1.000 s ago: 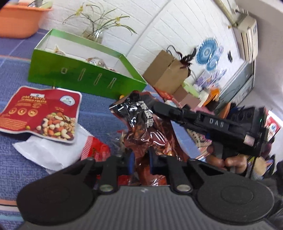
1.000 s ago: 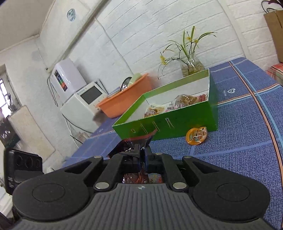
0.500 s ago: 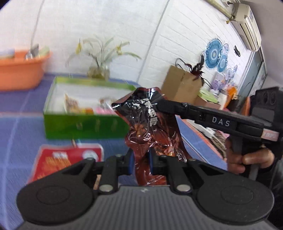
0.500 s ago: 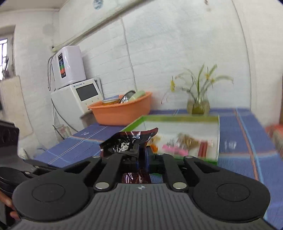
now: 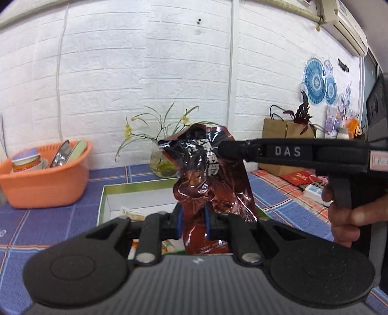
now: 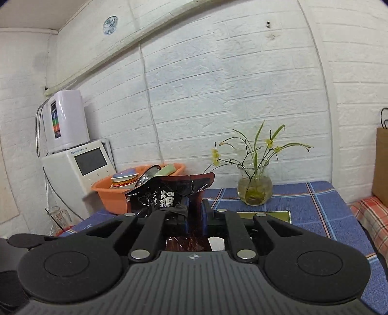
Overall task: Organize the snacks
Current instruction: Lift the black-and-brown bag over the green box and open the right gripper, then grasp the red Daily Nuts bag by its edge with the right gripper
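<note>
Both the left gripper (image 5: 192, 221) and right gripper (image 6: 195, 219) clamp the dark snack bag (image 5: 213, 179) above the green box (image 5: 135, 193), which already holds some snacks, so this bag seems nearly stowed.

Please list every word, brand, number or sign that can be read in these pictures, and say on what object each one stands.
"DAS": white letters on the right gripper, seen from the left wrist view.
Snack bag: large white characters, too crumpled to read.
White machine: small logo above its screen, too small to read.
Red packet on the checked cloth: gold print, too blurred.
Air conditioner: label unreadable.
</note>
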